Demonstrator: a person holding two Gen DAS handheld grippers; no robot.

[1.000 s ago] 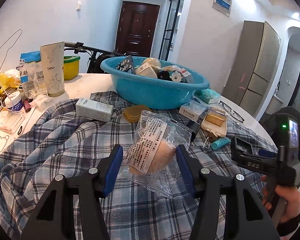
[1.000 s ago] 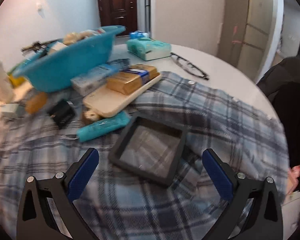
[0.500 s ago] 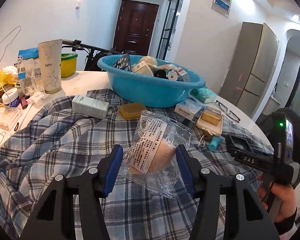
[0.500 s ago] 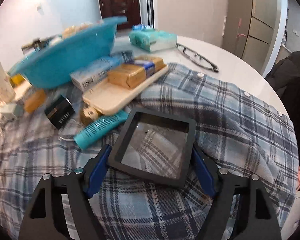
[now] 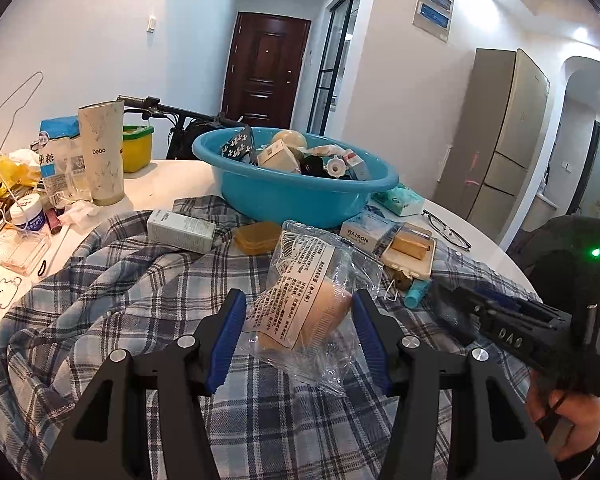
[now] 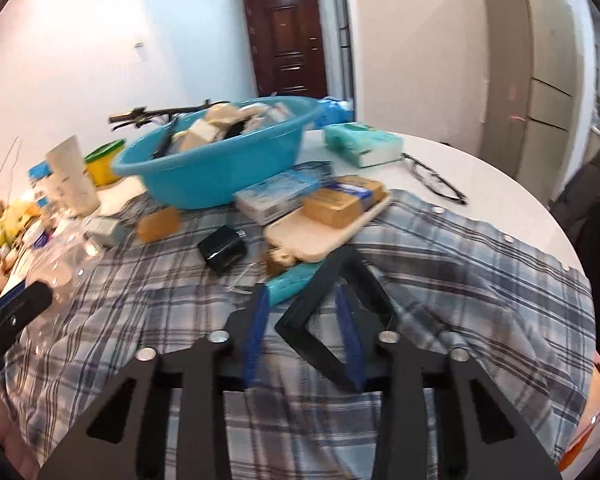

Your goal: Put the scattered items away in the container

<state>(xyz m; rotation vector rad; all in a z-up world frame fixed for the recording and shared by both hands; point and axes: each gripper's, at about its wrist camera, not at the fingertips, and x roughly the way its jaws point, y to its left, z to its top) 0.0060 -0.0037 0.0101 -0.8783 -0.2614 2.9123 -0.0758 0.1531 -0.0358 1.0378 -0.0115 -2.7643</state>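
Right hand-held gripper [image 6: 304, 336] (jaws closing)

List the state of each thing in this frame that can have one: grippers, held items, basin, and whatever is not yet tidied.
left gripper: shut on the bagged sponge.
right gripper: jaws closing on the black square frame, tilted up on edge.
blue basin: upright, heaped with items.
teal tube: lying on the plaid shirt.
glasses: unfolded, on the table.
yellow tub: lid on.
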